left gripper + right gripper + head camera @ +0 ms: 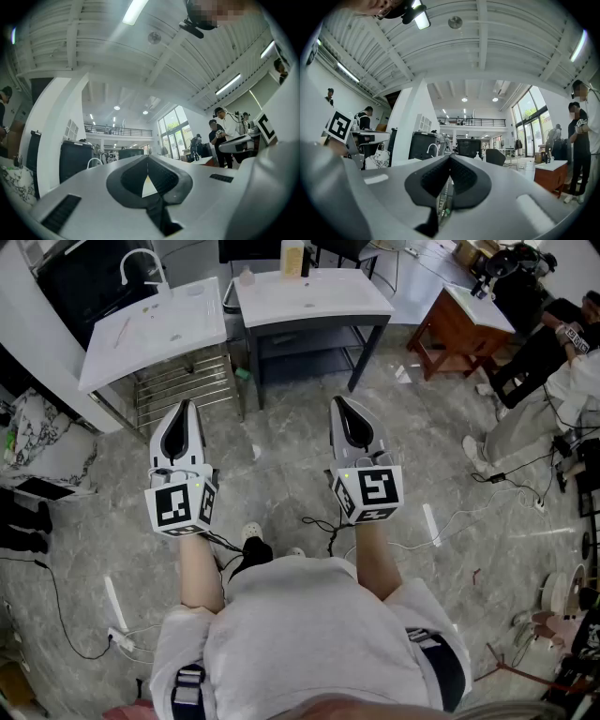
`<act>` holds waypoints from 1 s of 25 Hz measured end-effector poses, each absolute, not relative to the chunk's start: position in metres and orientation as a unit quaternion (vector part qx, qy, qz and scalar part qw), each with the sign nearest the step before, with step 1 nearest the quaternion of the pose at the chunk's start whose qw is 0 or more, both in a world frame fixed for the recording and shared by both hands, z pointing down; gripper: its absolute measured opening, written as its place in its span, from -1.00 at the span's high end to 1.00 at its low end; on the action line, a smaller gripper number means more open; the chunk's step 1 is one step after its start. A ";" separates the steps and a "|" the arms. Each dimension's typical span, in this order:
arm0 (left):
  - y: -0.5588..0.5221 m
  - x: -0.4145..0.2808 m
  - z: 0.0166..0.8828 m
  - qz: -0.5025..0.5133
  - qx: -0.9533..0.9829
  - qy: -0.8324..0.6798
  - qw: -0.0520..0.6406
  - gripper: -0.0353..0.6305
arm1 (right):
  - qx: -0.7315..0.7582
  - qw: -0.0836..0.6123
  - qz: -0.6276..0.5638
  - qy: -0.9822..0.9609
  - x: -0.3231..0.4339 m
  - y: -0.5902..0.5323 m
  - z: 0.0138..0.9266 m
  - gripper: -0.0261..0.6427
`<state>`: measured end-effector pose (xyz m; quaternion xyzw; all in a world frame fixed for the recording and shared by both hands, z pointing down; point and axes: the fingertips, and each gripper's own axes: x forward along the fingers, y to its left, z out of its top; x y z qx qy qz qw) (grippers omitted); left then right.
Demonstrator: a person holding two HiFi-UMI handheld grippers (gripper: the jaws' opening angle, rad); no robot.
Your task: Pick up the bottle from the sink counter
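A tall yellowish bottle [292, 257] stands at the back edge of the white sink counter [314, 294], far ahead of me. A small pale bottle [247, 277] stands near that counter's left corner, and it shows small in the right gripper view [477, 155]. My left gripper [185, 406] and right gripper [338, 401] are held side by side over the floor, well short of the counters, pointing forward. Both are shut with nothing in them. In the gripper views the left gripper's tips [148, 157] and the right gripper's tips [450, 157] meet.
A second white counter with a curved faucet [141, 263] stands at the left, over a wire rack [183, 381]. A red-brown wooden table [464, 324] and a seated person [562, 381] are at the right. Cables [469, 512] trail over the marble floor.
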<state>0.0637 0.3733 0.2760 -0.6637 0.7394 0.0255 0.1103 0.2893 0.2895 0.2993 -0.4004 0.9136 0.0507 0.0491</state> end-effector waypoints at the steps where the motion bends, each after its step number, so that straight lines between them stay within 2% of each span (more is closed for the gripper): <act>1: 0.374 0.063 0.276 0.026 -0.664 0.739 0.110 0.87 | -0.401 0.049 0.051 0.914 0.289 0.290 0.300 0.89; 12: 0.364 0.040 0.276 0.029 -0.672 0.732 0.108 0.87 | -0.409 0.045 0.054 0.910 0.263 0.282 0.298 0.89; 20: 0.348 0.000 0.266 0.034 -0.656 0.743 0.133 0.87 | -0.429 0.069 0.049 0.899 0.236 0.261 0.292 0.89; 25: 0.324 -0.027 0.267 0.037 -0.667 0.735 0.121 0.87 | -0.435 0.069 0.051 0.896 0.207 0.244 0.289 0.89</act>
